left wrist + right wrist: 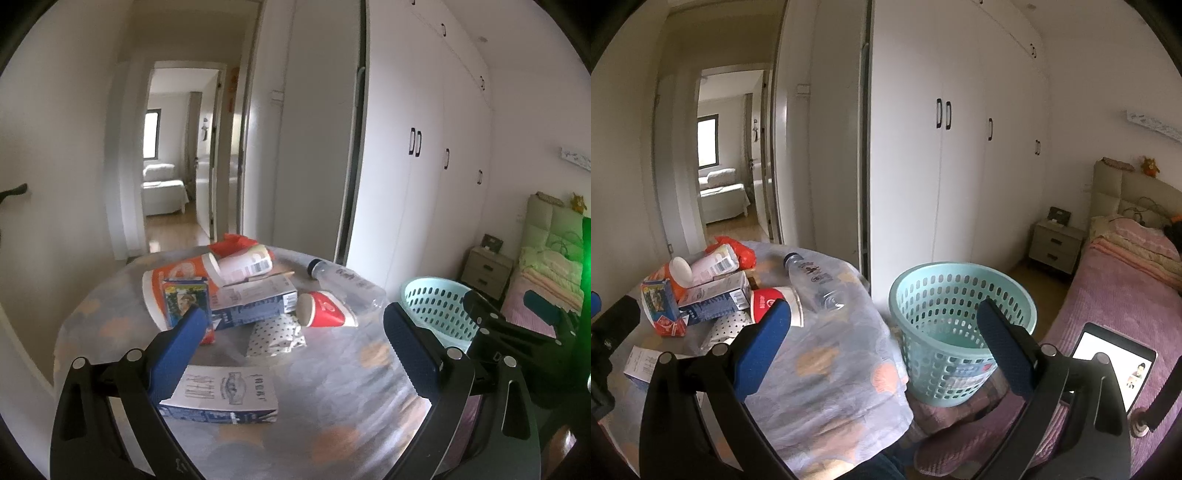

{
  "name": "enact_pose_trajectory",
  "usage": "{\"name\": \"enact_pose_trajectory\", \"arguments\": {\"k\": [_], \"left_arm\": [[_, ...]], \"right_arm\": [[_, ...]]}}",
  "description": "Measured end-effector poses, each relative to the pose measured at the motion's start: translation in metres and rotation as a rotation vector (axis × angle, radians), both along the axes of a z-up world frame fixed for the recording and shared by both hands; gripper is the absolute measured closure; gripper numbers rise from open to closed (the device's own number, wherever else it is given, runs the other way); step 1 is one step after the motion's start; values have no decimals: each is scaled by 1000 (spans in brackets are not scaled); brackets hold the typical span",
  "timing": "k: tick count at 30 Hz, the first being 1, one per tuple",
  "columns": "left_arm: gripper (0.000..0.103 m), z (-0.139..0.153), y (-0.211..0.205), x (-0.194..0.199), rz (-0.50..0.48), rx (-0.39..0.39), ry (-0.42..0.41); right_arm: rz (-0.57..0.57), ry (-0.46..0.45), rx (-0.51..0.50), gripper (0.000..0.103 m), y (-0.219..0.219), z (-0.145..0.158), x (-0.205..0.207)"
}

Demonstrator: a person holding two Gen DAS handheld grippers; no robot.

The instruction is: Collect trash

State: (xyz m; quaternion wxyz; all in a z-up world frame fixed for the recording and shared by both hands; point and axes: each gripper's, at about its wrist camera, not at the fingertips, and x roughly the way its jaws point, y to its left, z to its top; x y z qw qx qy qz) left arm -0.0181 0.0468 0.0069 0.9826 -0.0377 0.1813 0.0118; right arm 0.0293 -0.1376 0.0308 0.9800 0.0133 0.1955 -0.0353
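1. On the round table covered with a grey cloth printed with orange blotches [325, 398], the trash lies heaped toward the far left edge.
2. Nearest the front edge lies a flat white-and-blue carton with printed labels [225, 397], apart from the heap.
3. Behind it, a second blue-and-white carton [255, 301] rests across a large orange-and-white tub [173, 280], with a small blue picture box [186, 299] standing against the tub's front.
4. A white plastic bottle with a barcode label [243, 264] lies on top of the heap, touching a crumpled red-orange bag [234, 243] at the far edge.
5. A red paper cup on its side [327, 310] sits just right of the cartons, above a white dotted wrapper [275, 334].
6. A clear plastic bottle with a dark cap [343, 282] lies toward the table's right edge.
7. Beside that right edge, off the table, stands a pale turquoise perforated plastic basket [960, 332]; something printed shows through its lower wall.
8. Over the front of the table, the left gripper [291, 339] has its blue-padded fingers spread wide, holding nothing.
9. The right gripper [886, 336] is likewise spread wide with nothing between its pads, one finger over the table's right edge, the other over the basket.
10. A lit tablet [1115, 365] lies on a pink bedspread [1115, 280] to the right.
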Motion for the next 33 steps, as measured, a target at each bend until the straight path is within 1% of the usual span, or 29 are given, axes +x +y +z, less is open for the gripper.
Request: {"name": "enact_pose_trajectory", "arguments": {"k": [1, 3, 4, 6, 8, 9, 11, 15, 18, 21, 23, 26, 27, 31, 33], "left_arm": [[9, 0, 4, -1, 9, 7, 0], [9, 1, 18, -2, 35, 14, 7], [9, 1, 27, -2, 55, 10, 14], [9, 0, 51, -3, 102, -6, 34], [9, 0, 69, -5, 137, -21, 52], [9, -2, 80, -7, 155, -28, 67], [10, -6, 91, -10, 171, -30, 87], [10, -24, 96, -12, 126, -25, 160], [10, -40, 96, -4, 86, -13, 217], [10, -52, 107, 11, 52, -61, 277], [11, -60, 111, 22, 25, -80, 340], [20, -77, 112, 32, 7, -97, 410], [26, -82, 111, 33, -6, -114, 429], [29, -89, 100, 23, -56, -145, 442], [29, -88, 90, 18, -102, -155, 454]], "right_arm": [[9, 6, -1, 13, 2, -1, 2], [27, 18, 0, 24, 4, -3, 6], [38, 24, 4, 26, 5, -4, 9], [58, 46, 8, 40, 8, -8, 15], [81, 68, 12, 48, 11, -13, 21], [93, 80, 15, 49, 13, -15, 24], [112, 95, 26, 49, 16, -19, 27], [149, 116, 34, 49, 26, -25, 33], [184, 137, 30, 49, 33, -31, 36], [190, 157, 25, 49, 37, -36, 40], [189, 164, 29, 49, 36, -36, 41], [184, 166, 34, 49, 34, -36, 42], [181, 166, 32, 49, 34, -36, 42], [183, 175, 26, 49, 34, -39, 43], [184, 178, 25, 49, 33, -40, 43]]}}
